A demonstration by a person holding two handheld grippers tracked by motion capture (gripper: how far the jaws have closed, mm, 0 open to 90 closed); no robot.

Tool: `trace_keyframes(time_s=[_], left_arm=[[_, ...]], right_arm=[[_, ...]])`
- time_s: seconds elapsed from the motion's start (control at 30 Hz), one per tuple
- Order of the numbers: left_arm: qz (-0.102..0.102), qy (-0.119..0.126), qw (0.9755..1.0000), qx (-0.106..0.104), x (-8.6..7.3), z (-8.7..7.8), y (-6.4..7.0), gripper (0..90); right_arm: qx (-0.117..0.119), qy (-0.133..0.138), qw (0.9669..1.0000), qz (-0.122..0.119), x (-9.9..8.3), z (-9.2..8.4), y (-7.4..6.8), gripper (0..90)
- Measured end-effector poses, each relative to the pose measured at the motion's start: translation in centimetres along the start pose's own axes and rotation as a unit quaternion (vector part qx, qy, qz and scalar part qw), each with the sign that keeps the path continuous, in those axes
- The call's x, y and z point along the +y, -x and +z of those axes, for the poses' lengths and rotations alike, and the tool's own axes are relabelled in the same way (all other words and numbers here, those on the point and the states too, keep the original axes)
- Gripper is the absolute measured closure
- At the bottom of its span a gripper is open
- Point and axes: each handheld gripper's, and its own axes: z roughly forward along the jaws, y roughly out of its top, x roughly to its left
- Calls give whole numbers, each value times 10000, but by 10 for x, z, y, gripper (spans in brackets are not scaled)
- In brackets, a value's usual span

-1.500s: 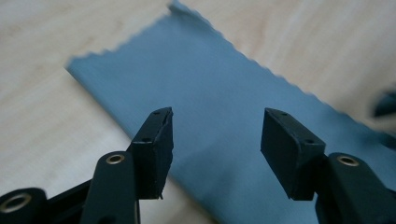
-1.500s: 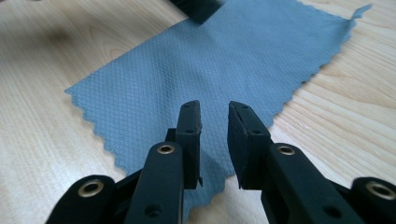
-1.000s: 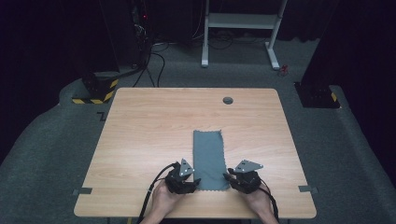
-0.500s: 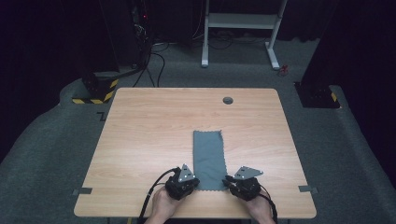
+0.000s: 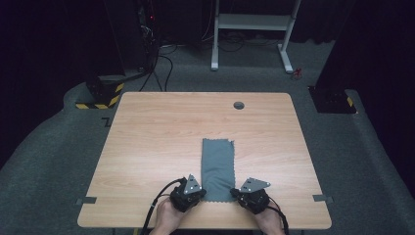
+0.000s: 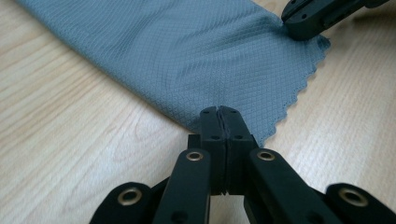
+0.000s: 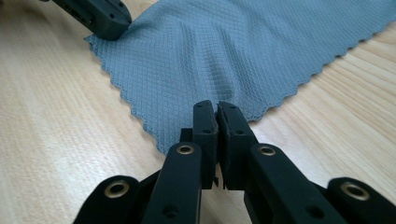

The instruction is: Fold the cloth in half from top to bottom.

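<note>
The grey cloth (image 5: 218,169) lies flat on the desk (image 5: 147,147) near its front edge, and the left gripper (image 6: 219,112) and right gripper (image 7: 216,108), each clamped on a near corner, look ready to lift or fold it evenly.

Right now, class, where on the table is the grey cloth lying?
In the high view the cloth lies as a long strip right of the table's middle, its near end pinched between the left claw and the right claw by the front edge.
</note>
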Motion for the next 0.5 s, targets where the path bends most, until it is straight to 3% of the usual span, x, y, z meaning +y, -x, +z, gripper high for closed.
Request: trace_keyframes(time_s=[0.27,0.37,0.5], left_arm=[[16,3,10000,-20,-13,-13,5,892],[-8,88,10000,-6,-17,-15,5,883],[-176,309,9993,-111,-10,-19,-5,774]], right_arm=[[178,-29,9998,-116,3,2,-11,855],[189,-9,9997,-172,2,2,-15,811],[353,92,9993,-4,4,0,-9,779]])
